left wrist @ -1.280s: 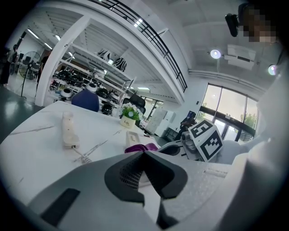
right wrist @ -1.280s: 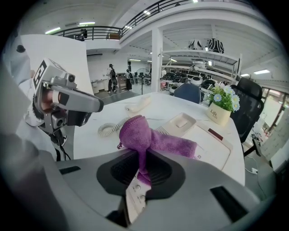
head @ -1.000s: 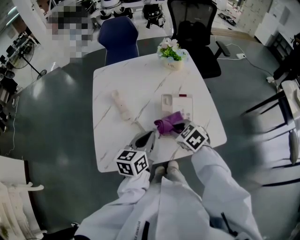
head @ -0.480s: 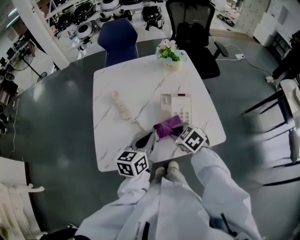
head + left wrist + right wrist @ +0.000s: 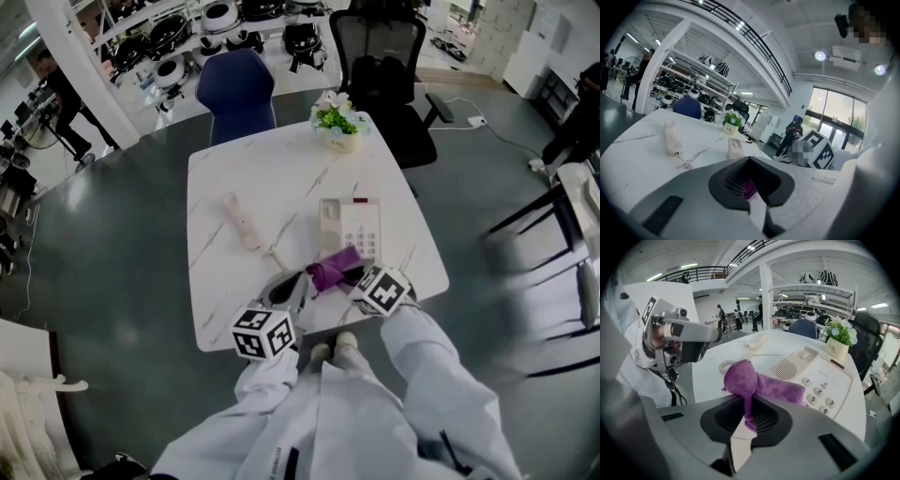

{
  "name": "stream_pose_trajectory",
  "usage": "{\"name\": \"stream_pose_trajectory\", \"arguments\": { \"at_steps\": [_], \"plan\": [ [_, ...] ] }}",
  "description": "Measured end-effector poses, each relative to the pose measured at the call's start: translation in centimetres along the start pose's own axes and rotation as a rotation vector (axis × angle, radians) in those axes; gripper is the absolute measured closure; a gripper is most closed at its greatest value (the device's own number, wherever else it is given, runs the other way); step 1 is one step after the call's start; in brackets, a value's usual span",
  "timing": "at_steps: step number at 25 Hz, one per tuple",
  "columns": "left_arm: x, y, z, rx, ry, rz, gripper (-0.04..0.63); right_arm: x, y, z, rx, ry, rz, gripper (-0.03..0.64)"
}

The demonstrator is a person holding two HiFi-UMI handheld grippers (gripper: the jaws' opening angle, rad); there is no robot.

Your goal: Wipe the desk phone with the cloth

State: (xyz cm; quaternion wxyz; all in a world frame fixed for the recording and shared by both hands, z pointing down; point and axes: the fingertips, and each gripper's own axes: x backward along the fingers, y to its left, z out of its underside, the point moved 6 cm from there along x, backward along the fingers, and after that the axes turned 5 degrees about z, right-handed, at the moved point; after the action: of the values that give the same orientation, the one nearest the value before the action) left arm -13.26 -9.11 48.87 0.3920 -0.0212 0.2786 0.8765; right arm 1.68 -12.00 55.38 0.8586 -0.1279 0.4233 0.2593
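Observation:
The white desk phone base [image 5: 359, 225] [image 5: 820, 376] lies on the marble table [image 5: 281, 169] with its keypad showing. Its handset [image 5: 242, 220] [image 5: 671, 137] lies off to the left, the coiled cord trailing between them. My right gripper [image 5: 352, 275] [image 5: 747, 416] is shut on the purple cloth [image 5: 330, 270] [image 5: 757, 385], which drapes over the phone's near edge. My left gripper [image 5: 298, 281] [image 5: 752, 185] hovers just left of the cloth, jaws together with nothing seen between them. A sliver of purple shows beyond them in the left gripper view.
A potted flower [image 5: 339, 117] [image 5: 839, 341] stands at the table's far edge. A blue chair [image 5: 236, 84] and a black office chair [image 5: 384, 66] stand behind the table. The person's white sleeves fill the bottom of the head view.
My right gripper has drawn the cloth toward me across the phone, uncovering more of the keypad. The left gripper has barely moved.

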Motion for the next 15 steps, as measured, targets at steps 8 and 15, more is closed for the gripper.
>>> {"name": "stream_pose_trajectory", "arguments": {
  "at_steps": [8, 15],
  "plan": [
    [-0.3, 0.1, -1.2, -0.011, -0.023, -0.006, 0.597, 1.0, 0.5, 0.1, -0.052, -0.003, -0.078, 0.584],
    [0.1, 0.5, -3.0, -0.031, -0.074, -0.02, 0.597, 3.2, -1.1, -0.2, -0.231, -0.16, -0.145, 0.584]
  ]
}}
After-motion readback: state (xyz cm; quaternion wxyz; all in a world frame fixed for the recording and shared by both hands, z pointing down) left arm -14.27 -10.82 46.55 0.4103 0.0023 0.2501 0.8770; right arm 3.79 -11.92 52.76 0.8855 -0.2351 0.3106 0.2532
